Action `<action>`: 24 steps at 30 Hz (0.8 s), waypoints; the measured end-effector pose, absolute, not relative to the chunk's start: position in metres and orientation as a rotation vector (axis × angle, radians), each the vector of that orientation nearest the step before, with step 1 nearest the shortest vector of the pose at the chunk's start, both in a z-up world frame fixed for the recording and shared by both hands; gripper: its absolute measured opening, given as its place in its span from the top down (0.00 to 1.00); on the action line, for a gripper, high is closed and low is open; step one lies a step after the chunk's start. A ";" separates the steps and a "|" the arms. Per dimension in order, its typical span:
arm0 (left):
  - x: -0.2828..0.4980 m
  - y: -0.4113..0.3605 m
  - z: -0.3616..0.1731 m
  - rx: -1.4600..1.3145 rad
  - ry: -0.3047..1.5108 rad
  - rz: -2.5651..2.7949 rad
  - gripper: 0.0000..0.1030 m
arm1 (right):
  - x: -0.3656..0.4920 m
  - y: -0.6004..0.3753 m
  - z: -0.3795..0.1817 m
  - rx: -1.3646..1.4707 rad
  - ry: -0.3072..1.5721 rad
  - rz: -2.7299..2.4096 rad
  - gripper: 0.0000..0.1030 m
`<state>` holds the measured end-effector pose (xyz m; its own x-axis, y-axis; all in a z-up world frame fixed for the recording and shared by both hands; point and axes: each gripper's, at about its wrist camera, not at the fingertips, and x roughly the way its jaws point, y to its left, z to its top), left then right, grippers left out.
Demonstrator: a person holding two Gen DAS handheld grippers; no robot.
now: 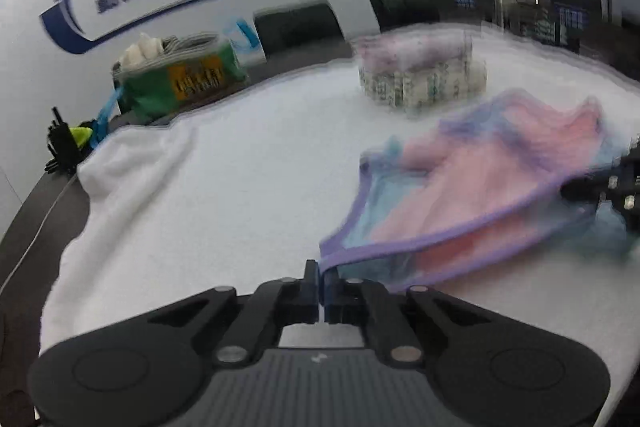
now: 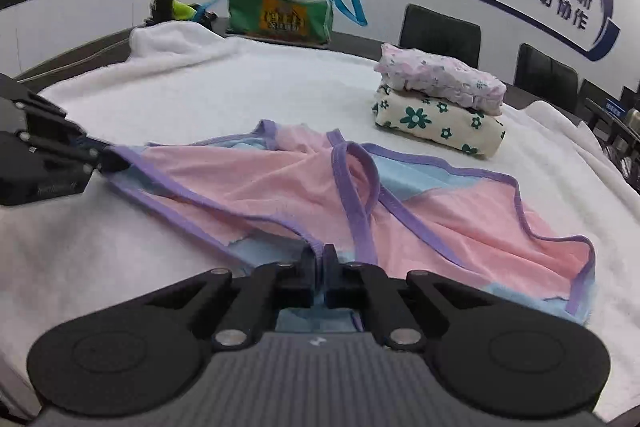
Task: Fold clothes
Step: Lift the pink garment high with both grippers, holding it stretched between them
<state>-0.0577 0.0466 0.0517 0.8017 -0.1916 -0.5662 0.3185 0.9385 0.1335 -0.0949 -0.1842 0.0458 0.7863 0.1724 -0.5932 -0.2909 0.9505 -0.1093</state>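
Note:
A pink and light-blue garment with purple trim (image 2: 280,183) lies spread on the white towel-covered table (image 2: 200,99). My left gripper (image 1: 321,273) is shut on the garment's purple-trimmed corner; it also shows at the left of the right wrist view (image 2: 110,159). My right gripper (image 2: 321,259) is shut on the garment's near edge; it also shows at the right edge of the left wrist view (image 1: 576,191). In the left wrist view the garment (image 1: 480,187) is blurred and stretched between the two grippers.
A stack of two folded floral garments (image 2: 438,103) sits at the back right of the towel. A green bag with blue handles (image 2: 280,13) stands at the far edge, with a black and yellow object (image 2: 172,7) to its left. Dark chairs (image 2: 440,35) stand behind the table.

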 end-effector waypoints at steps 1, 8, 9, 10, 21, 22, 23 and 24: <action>-0.065 0.054 0.069 0.173 0.538 -0.284 0.99 | -0.101 -0.190 0.062 -0.182 0.579 0.282 0.98; -0.136 0.102 0.254 -0.035 0.168 -0.387 0.99 | -0.146 -0.220 0.235 -0.288 0.145 0.432 0.98; -0.149 0.103 0.277 -0.012 0.117 -0.377 0.99 | -0.154 -0.225 0.259 -0.295 0.087 0.444 0.98; -0.158 0.102 0.296 0.008 0.086 -0.381 0.99 | -0.163 -0.229 0.286 -0.302 0.025 0.456 0.98; -0.076 0.081 0.374 0.153 0.158 -0.256 0.98 | -0.078 -0.232 0.395 -0.290 0.009 0.464 0.98; -0.054 0.083 0.364 0.161 0.185 -0.233 0.98 | -0.052 -0.225 0.386 -0.303 0.051 0.459 0.98; -0.032 0.084 0.354 0.169 0.212 -0.210 0.98 | -0.026 -0.216 0.377 -0.304 0.093 0.457 0.98; -0.006 0.086 0.341 0.171 0.252 -0.176 0.98 | 0.000 -0.207 0.367 -0.301 0.135 0.455 0.97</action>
<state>-0.0062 0.0856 0.3415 0.9533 -0.1508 -0.2616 0.1933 0.9703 0.1451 -0.0004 -0.2072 0.3670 0.8902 0.4119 -0.1948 -0.4515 0.8549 -0.2556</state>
